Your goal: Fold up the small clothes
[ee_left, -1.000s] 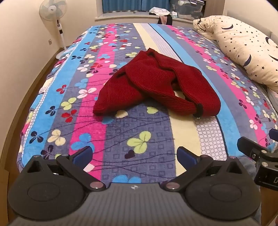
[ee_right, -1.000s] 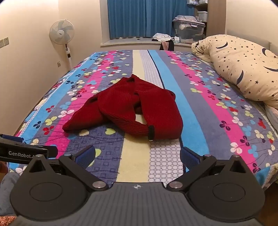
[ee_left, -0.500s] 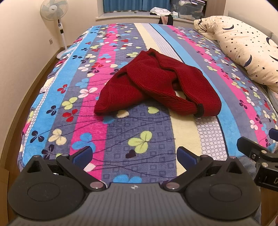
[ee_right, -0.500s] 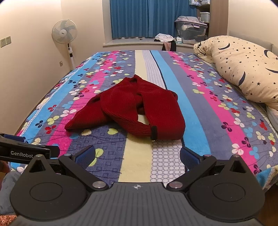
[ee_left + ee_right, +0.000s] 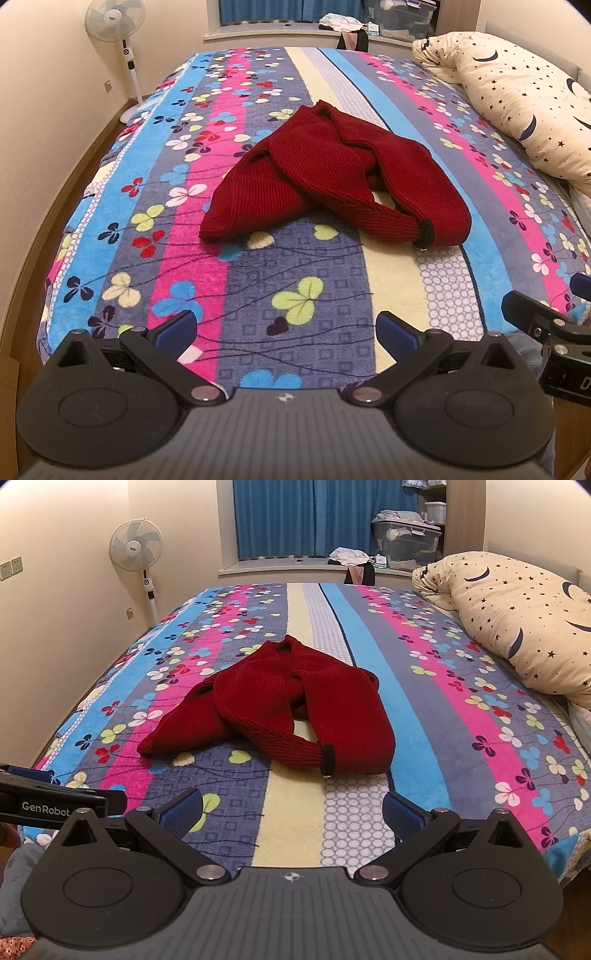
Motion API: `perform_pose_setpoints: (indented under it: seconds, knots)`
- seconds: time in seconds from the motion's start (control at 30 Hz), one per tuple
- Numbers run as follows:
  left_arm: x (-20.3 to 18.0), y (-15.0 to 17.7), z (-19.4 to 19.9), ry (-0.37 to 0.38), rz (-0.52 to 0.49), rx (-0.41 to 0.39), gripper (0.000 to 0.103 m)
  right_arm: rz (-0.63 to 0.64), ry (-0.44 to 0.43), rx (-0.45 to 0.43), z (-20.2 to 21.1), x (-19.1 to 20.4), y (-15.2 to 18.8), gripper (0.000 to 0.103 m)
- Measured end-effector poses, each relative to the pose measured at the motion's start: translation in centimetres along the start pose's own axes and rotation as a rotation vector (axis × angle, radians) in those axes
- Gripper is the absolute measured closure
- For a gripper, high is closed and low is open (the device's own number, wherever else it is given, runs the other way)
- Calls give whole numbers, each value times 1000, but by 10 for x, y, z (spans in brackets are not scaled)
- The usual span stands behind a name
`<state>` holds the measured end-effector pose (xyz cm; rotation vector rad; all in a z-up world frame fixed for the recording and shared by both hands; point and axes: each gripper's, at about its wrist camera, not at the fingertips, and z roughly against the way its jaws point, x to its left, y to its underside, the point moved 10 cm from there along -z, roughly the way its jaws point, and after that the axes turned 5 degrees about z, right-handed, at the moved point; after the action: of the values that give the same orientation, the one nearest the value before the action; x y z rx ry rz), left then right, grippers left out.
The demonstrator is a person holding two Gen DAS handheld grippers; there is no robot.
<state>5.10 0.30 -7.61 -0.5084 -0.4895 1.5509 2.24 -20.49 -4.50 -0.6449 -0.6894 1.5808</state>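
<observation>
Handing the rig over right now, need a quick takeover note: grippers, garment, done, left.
Left gripper: open, empty, at the near edge of the bed.
Right gripper: open, empty, also at the near edge.
Red knit sweater: lies crumpled mid-bed on the striped floral blanket, sleeves crossed over the body, black-trimmed cuff nearest.
Done: nothing folded.
Left: spread it flat, fold sleeves in, fold the body.

Warm, even indoor light, soft shadows, sharp focus, strong fisheye edge bending

Ribbed knit red sweater (image 5: 332, 181) on fuzzy fleece blanket (image 5: 295, 288).
</observation>
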Motion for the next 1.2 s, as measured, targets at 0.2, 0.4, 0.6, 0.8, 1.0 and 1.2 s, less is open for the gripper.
perform_pose_setpoints:
  seconds: [0.2,0.4,0.6,0.8,1.0,1.2]
  knots:
    - [1,-1,-1,-2,1,0,0,-9,0,4,-2,-2,1,1]
    - [1,0,-1,-2,1,1,0,-9,0,6,-3,-2,2,1]
    - [1,0,-1,-2,1,2,0,-13,8,4,-5,-5,3,1]
    - [1,-2,-1,-4,-1,0,0,-22,26,9,-9,-11,2,1]
    - [0,-2,-3,-9,-1,7,0,-26,27,15,-11,-12,1,1]
    - [-1,-2,-5,-15,-3,13,0,-23,19,24,-14,-11,0,1]
